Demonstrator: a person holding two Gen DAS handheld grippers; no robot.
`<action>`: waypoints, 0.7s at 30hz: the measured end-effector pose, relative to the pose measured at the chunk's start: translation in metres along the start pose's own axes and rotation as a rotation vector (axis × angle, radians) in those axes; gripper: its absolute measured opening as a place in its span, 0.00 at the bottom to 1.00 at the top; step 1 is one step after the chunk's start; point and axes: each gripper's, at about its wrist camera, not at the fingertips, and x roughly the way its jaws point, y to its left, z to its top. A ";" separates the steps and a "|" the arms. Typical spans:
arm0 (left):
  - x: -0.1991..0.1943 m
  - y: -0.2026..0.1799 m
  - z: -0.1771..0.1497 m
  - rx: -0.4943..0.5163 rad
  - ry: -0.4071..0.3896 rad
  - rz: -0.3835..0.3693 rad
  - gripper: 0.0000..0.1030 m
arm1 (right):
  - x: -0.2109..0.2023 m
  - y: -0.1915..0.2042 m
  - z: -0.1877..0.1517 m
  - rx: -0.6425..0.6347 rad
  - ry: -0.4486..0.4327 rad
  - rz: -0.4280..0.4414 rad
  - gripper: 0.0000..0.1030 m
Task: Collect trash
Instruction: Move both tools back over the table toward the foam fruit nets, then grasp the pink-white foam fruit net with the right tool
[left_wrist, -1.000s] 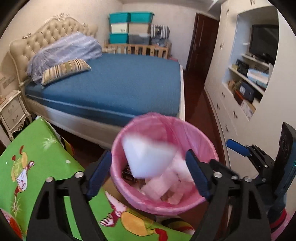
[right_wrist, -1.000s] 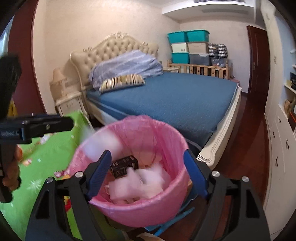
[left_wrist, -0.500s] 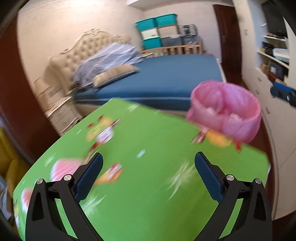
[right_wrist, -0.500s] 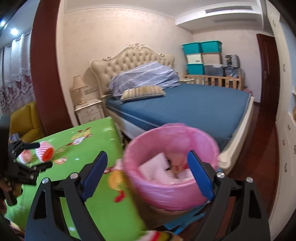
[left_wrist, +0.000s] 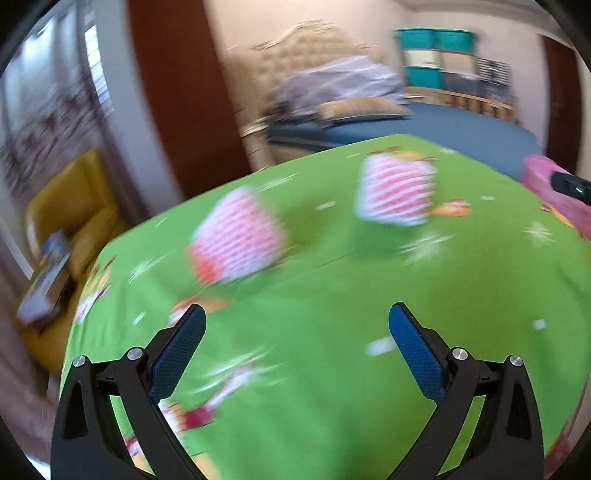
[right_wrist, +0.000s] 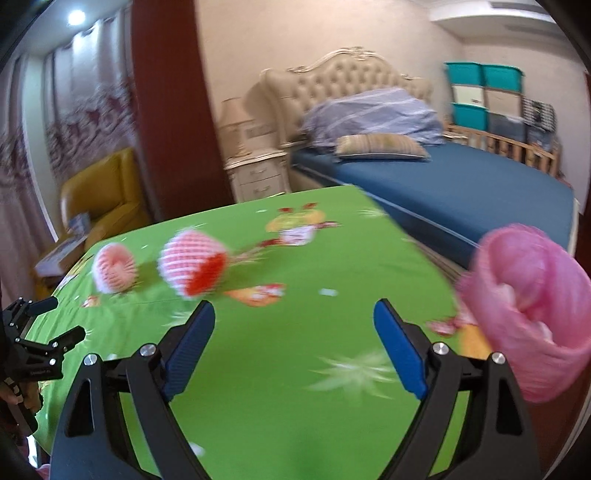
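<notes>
Two pink-and-white foam fruit nets lie on the green cartoon tablecloth (left_wrist: 332, 295): one nearer my left gripper (left_wrist: 236, 236) and one farther right (left_wrist: 397, 188). In the right wrist view they sit at the left, one far left (right_wrist: 114, 268) and one beside it (right_wrist: 192, 266). The pink-lined trash bin (right_wrist: 532, 314) stands at the table's right edge, with white foam inside; its edge shows in the left wrist view (left_wrist: 554, 192). My left gripper (left_wrist: 295, 343) is open and empty over the cloth. My right gripper (right_wrist: 293, 343) is open and empty, left of the bin.
A blue bed (right_wrist: 461, 184) with a tufted headboard is behind the table. A white nightstand (right_wrist: 255, 177) and a yellow armchair (right_wrist: 103, 195) stand at the left. The left gripper's tool shows at the right wrist view's left edge (right_wrist: 33, 347).
Both grippers have swung left, away from the pink bin, over the green table. The white foam piece seen above the bin a second ago is gone from between the jaws. The foam nets came into view.
</notes>
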 end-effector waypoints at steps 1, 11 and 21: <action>0.002 0.014 -0.005 -0.029 0.013 0.024 0.92 | 0.006 0.016 0.003 -0.021 0.002 0.008 0.83; 0.008 0.063 -0.035 -0.134 0.054 0.021 0.92 | 0.064 0.125 0.026 -0.173 0.030 0.039 0.83; 0.032 0.054 -0.033 -0.128 0.175 0.074 0.92 | 0.134 0.156 0.031 -0.322 0.137 -0.093 0.82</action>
